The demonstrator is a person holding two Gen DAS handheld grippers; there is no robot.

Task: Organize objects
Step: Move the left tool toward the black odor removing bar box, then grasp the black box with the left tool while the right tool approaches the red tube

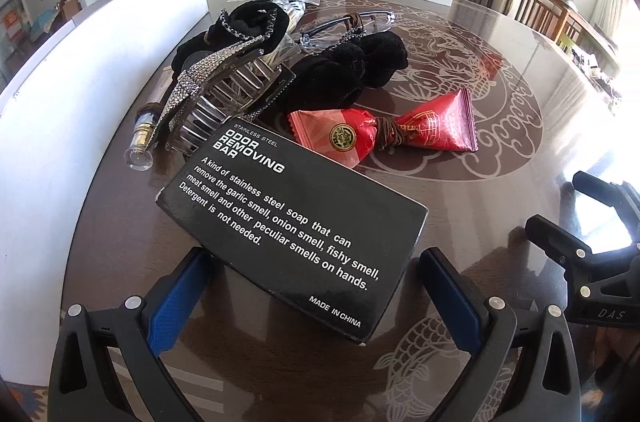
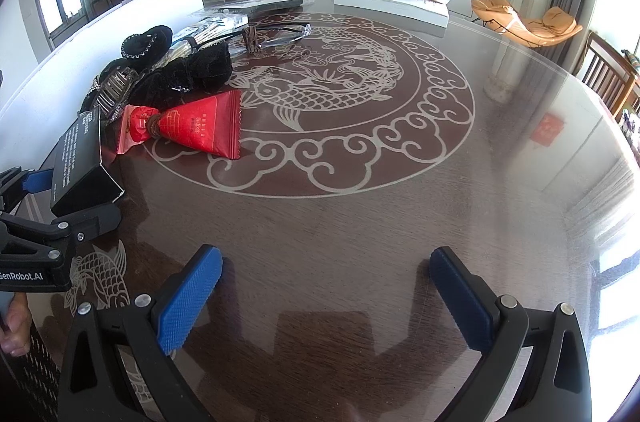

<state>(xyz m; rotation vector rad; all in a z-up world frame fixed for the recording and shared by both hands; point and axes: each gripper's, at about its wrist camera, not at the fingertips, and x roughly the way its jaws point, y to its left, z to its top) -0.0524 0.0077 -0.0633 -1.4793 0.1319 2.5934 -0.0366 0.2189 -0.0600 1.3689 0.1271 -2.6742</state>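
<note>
A black box (image 1: 296,230) printed "Odor Removing Bar" lies flat on the dark table between the wide-open fingers of my left gripper (image 1: 316,274), its near end just inside them. Behind it lie a rhinestone hair claw (image 1: 224,90), a small clear-capped bottle (image 1: 142,142), black velvet scrunchies (image 1: 348,66), glasses (image 1: 348,22) and two red packets tied with a brown band (image 1: 384,132). In the right wrist view my right gripper (image 2: 326,278) is open and empty over bare table. The box (image 2: 80,162), the left gripper (image 2: 60,222) and the red packets (image 2: 196,126) show at its left.
A white panel (image 1: 80,62) stands along the table's left side. A white box (image 2: 392,4) and plastic-bagged items (image 2: 224,16) lie at the far edge. The table top (image 2: 360,222) carries a fish and cloud pattern. Chairs (image 2: 608,74) stand at the right.
</note>
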